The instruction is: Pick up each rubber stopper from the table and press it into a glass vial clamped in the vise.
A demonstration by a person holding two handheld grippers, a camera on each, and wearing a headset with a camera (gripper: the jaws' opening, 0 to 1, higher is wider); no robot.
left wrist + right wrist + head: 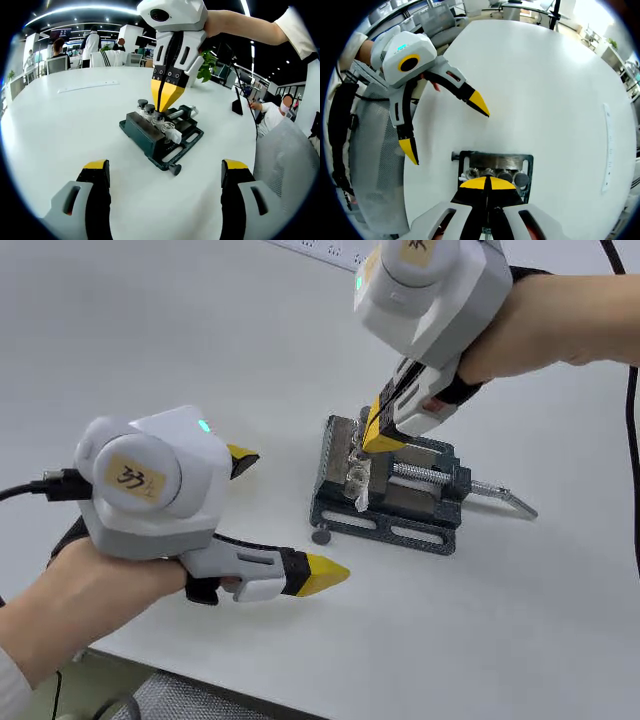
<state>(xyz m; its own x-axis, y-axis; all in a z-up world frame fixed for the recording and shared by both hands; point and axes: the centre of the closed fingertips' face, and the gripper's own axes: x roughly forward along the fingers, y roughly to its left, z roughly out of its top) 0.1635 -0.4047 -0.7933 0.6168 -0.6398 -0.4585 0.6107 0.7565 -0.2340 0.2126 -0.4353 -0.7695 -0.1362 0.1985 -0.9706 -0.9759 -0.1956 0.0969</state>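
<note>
While the left gripper (pixel 283 517) hovers over the table (pixel 200 320) beside the vise (pixel 400 502), its jaws stand wide apart and hold nothing. The right gripper (pixel 165 102) points down from above onto the row of vials (pixel 148 113) clamped in the vise. Its yellow tips are brought together, with only a thin line between them in the right gripper view, and they rest on top of a vial in the middle of the row. Whether a stopper sits under the tips I cannot tell. In the left gripper view the two vials beyond it carry dark stoppers (pixel 143 103). The vial on the near side looks clear and unstoppered.
</note>
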